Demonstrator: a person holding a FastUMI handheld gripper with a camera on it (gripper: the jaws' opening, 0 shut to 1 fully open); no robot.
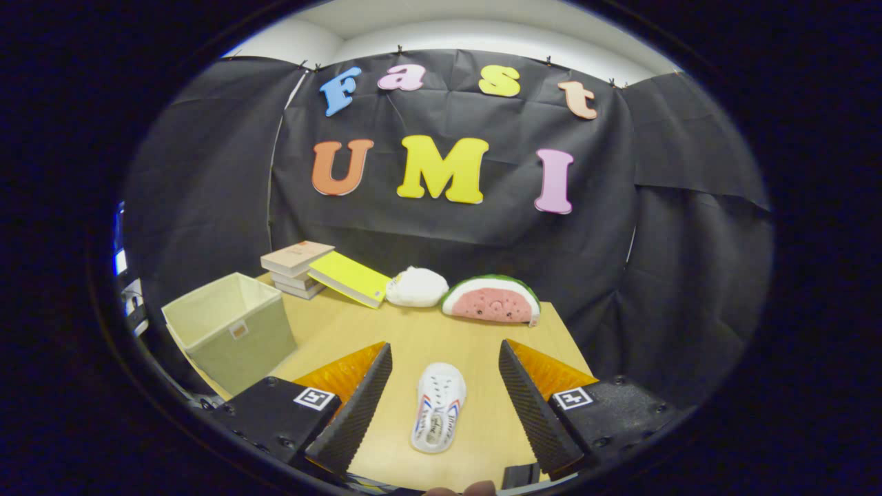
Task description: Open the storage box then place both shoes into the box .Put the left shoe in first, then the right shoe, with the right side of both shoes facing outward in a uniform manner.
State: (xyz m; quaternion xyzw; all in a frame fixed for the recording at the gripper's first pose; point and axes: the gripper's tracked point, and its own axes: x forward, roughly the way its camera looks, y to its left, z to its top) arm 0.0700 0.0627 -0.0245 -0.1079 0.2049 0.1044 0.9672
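Observation:
A small white shoe (pixel 438 408) with red and blue stripes lies on the wooden table (pixel 413 331), toe pointing away from me. It sits in the wide gap between the two fingers of my gripper (pixel 445 353), which hovers above it, open and touching nothing. A beige fabric storage box (pixel 231 331) stands open-topped to the left of the left finger, at the table's left edge. Its inside looks bare as far as I can see.
A stack of books (pixel 296 267) with a yellow book (pixel 350 277) leaning on it stands beyond the box. A white plush (pixel 416 286) and a watermelon-slice plush (pixel 492 299) lie at the table's far edge. A fingertip (pixel 460 490) shows below the shoe.

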